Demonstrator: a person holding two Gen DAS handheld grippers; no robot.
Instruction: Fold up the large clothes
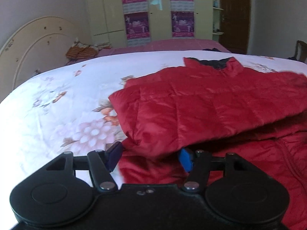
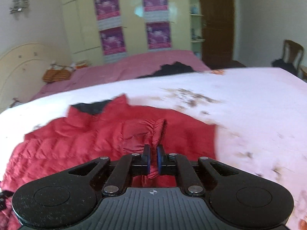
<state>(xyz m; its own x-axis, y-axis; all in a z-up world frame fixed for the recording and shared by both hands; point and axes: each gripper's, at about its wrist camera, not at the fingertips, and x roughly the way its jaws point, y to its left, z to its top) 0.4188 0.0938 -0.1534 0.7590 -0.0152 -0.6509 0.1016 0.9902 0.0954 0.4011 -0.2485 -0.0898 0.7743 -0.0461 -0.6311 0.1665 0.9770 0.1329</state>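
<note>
- Left wrist view: one red quilted jacket (image 1: 211,103) lies on the white floral bedspread (image 1: 57,95), one side folded over the body. Its right part runs out of frame; the dark collar lining is blurred.
- The left gripper (image 1: 150,158) has its fingers spread wide, the folded edge lying between the two blue pads (image 1: 185,160). Contact with the cloth cannot be made out.
- Behind: four purple posters (image 1: 136,25) on a cream wardrobe (image 1: 107,9), print unreadable.
- Right wrist view: motion blur throughout. The right gripper (image 2: 153,158) has its fingers drawn close, pinching a fold of the jacket (image 2: 96,138) near the elastic cuff (image 2: 160,132).
- One chair (image 2: 292,53) far right; a dark heap (image 2: 172,70) on the pink sheet (image 2: 124,69), unidentifiable.
</note>
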